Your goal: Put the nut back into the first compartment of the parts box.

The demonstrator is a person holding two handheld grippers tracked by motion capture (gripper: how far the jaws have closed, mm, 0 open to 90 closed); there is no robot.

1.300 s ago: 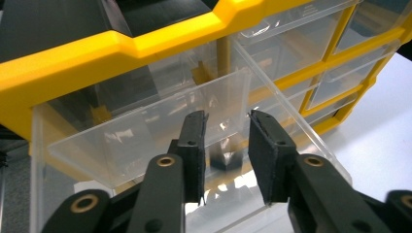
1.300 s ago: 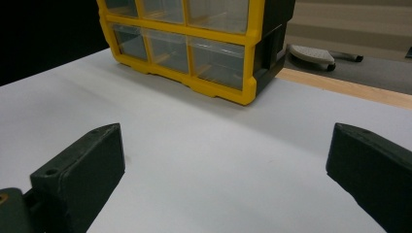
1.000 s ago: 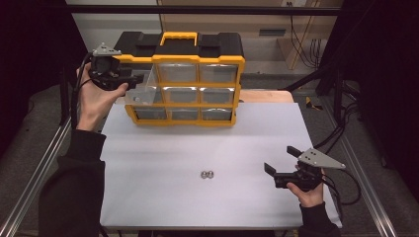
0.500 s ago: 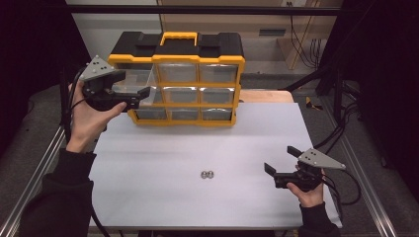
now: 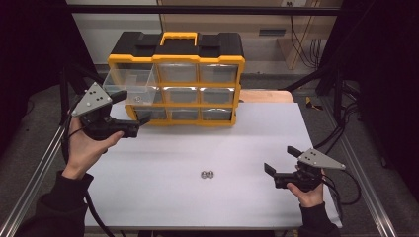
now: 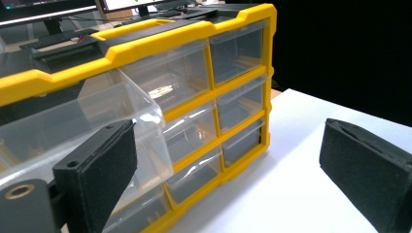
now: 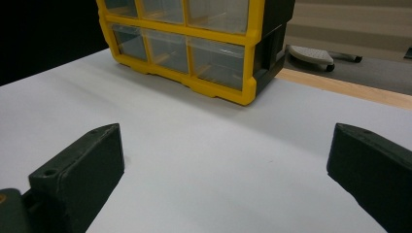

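**Yellow-and-black drawer organiser, top-left drawer drawn out; two small metal nuts awaiting stowage**

Item 1. Drawer organiser (image 5: 175,79): yellow frame, black top with a yellow carry handle, nine clear drawers in three rows. Stands at the upper centre of the high view, on the far part of the white tabletop (image 5: 163,202).

Item 2. Clear drawer (image 5: 129,86): top row, left end of the cabinet, pulled well forward of its slot; one small item seems to lie inside, too small to identify.

Item 3. Two metal nuts (image 5: 207,174): side by side, touching or nearly so, lower centre of the high view, well apart from the cabinet.

Item 4. Left hand-held gripper (image 5: 143,121): jaws have just been opening and stand wide, nothing between them; left of centre, just below the drawn-out drawer.

Item 5. Right hand-held gripper (image 5: 281,163): jaws spread wide, empty; lower right, resting low over the tabletop, right of the nuts.

Handling note (judgement): the drawer looks ready, so collecting the nuts probably comes next. Take one nut at a time, pads square across its flats and low to the surface, so it neither rolls nor knocks its neighbour. Carry it over the drawer's open top before releasing. Avoid bumping the projecting drawer.

Markings: no brand, label or writing legible on any item.
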